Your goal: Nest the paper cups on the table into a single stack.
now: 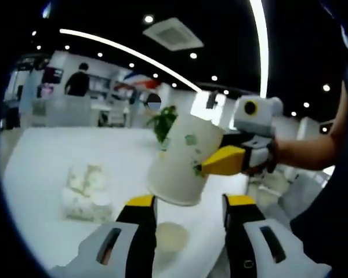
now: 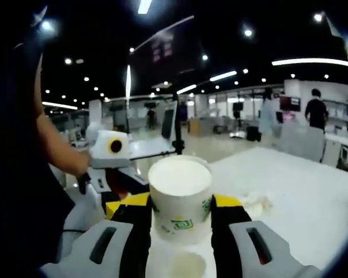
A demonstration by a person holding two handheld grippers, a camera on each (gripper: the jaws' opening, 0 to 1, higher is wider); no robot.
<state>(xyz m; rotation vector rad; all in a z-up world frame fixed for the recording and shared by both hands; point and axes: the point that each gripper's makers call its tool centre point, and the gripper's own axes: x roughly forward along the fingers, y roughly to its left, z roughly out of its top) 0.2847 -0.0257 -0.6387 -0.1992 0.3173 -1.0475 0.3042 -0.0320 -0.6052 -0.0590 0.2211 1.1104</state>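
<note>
Here the right tongs [image 2: 179,212] pinch a paper cup [image 2: 180,194] aloft, mouth outward, ready for nesting. The left tongs [image 1: 189,204] stand spread; a second cup [image 1: 170,236] waits on the counter [image 1: 46,174] at 6 o'clock.

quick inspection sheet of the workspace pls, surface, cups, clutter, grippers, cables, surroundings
surface: white table, bare across most of its top.
job's things: one white paper cup with green print, held tilted above the table; a second paper cup stands on the table below it, seen from above.
clutter: crumpled clear plastic wrapper lying on the table.
grippers: right gripper shut on the raised cup's side; left gripper open just beneath that cup, touching nothing.
cables: nothing seen.
surroundings: large hall with a dark ceiling and strip lights; a potted plant beyond the table; a person at a far counter.
</note>
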